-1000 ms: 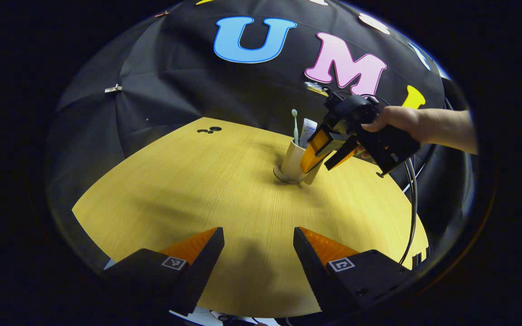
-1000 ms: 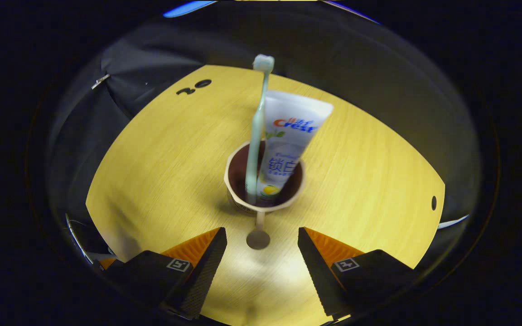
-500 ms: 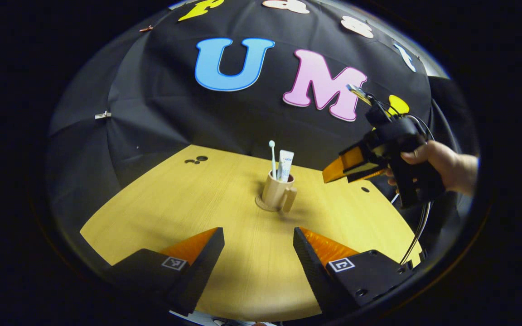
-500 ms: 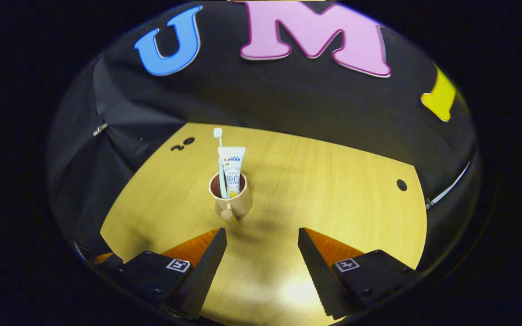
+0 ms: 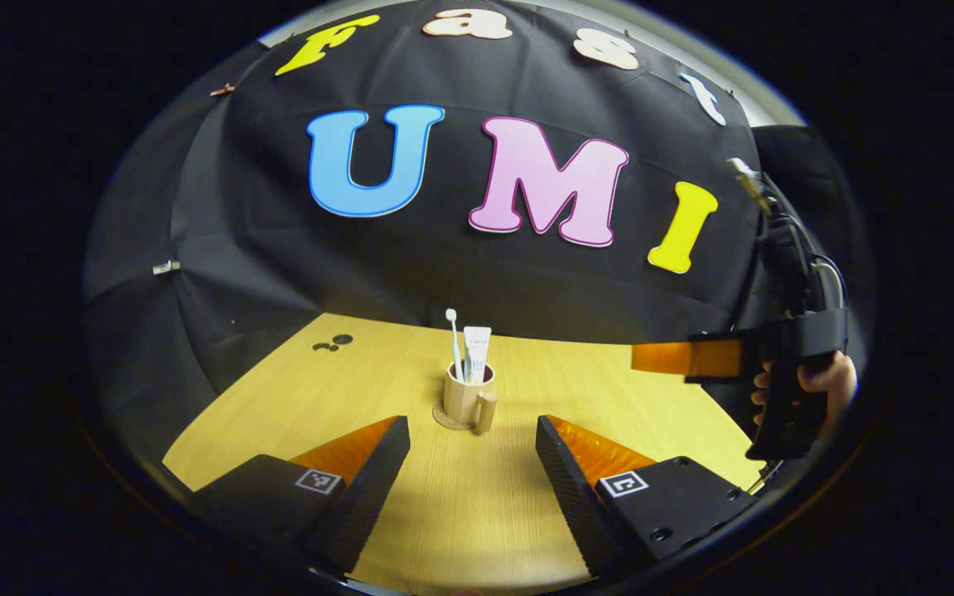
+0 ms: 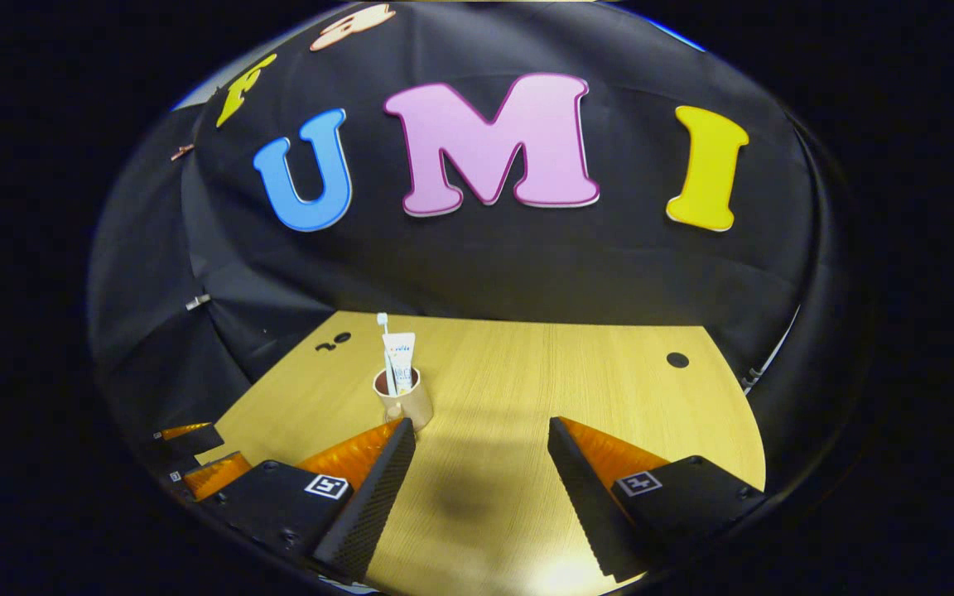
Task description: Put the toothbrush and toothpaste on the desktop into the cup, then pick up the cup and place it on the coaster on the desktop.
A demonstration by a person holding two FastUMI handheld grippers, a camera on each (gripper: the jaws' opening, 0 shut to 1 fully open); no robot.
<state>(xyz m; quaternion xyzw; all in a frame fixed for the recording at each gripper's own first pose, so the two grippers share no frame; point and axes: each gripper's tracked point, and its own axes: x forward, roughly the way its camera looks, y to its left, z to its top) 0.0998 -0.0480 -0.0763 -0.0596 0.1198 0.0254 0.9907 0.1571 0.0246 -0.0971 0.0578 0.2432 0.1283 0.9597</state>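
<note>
At the centre of the left gripper view, a tan handled cup [image 5: 463,400] stands on a round coaster [image 5: 447,418] on the pale woodgrain worktop [image 5: 477,513], holding a slim toothbrush [image 5: 452,343] and a flat white toothpaste [image 5: 475,352] tube. Both the left gripper [image 5: 471,463] and right gripper [image 6: 481,468] have ribbed orange jaws released, empty. The tall contents look top-heavy; a stray nudge could tip the cup.

My two black-and-orange gripper fingers [image 6: 481,488] sit spread wide with nothing between them. Past my left fingertip, the tan handled cup [image 6: 402,400] stands upright on the light wooden desktop [image 6: 576,381], holding a white toothbrush [image 6: 385,339] and a white toothpaste tube [image 6: 399,358].
</note>
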